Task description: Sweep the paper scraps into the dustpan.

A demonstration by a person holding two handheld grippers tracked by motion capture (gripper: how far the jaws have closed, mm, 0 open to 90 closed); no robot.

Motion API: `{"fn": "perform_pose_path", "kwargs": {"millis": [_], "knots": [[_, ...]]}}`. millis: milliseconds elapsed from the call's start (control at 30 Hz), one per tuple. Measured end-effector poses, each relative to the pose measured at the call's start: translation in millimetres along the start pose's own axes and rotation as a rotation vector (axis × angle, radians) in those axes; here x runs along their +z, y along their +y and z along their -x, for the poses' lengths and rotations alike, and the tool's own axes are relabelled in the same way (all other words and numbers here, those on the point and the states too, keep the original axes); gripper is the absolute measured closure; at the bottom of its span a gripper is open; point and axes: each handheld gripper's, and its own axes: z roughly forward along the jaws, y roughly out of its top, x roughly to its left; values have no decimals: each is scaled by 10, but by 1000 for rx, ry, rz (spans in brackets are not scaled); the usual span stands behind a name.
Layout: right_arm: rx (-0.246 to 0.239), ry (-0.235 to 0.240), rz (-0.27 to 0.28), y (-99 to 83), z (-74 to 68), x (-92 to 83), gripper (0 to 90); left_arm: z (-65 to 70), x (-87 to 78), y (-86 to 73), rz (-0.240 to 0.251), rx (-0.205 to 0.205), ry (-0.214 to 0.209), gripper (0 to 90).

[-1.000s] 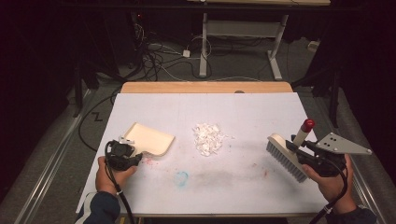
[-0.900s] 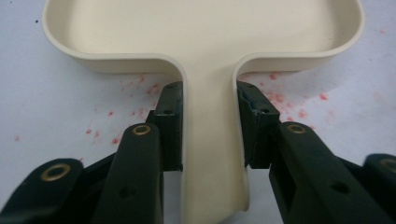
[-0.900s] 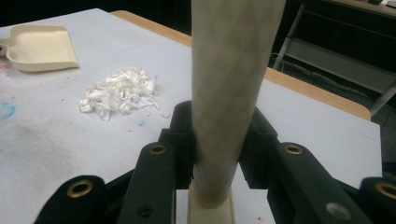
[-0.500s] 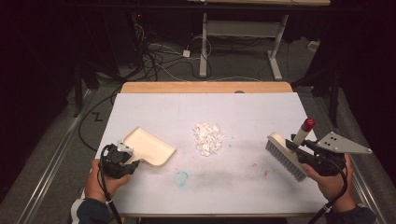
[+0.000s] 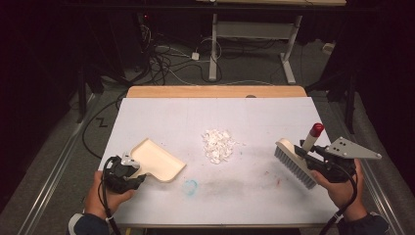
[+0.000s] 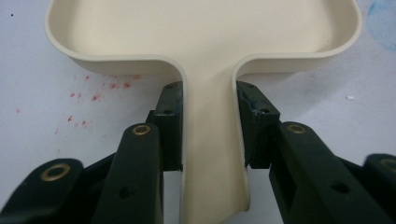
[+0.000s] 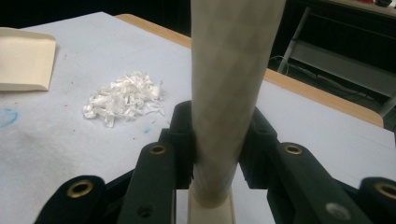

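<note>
Dustpan [image 6: 205, 28] handle between pads [image 6: 170, 116]; brush [image 5: 293, 161] bristles overhead

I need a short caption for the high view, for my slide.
Left gripper holds a cream dustpan, right gripper a brush, flanking white shreds on the table.

We see the tabletop [image 5: 244, 127] brightly lit against dark surroundings; our close jaws blur softly, with faint shadows.

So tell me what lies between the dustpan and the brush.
In the high view, a small pile of white shreds sits on the table between the dustpan and the brush; otherwise just stained tabletop.
</note>
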Motion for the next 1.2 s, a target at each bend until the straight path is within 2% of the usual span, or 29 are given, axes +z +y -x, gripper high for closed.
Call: {"fn": "perform_pose_path", "kwargs": {"millis": [133, 300, 467, 633, 867, 1067, 1200], "knots": [[-1, -2, -8, 8, -2, 42, 718, 12, -37, -8, -6, 12, -3, 636], [-2, -5, -12, 20, 9, 106, 717, 6, -83, 9, -13, 12, -28, 636], [-21, -10, -1, 108, 21, 271, 717, 28, -63, 29, -33, 30, -57, 636], [-16, -17, -2, 235, 60, 617, 718, 36, -42, 49, -40, 34, -59, 636], [-28, -113, -46, 452, 25, 1180, 718, 33, -12, 28, -37, 27, -65, 635], [-26, -173, -71, 538, -105, 1604, 718, 46, 11, 12, -38, 38, -63, 635], [-60, -172, -94, 571, -291, 1814, 719, 43, 25, 0, -39, 44, -66, 635]]}}
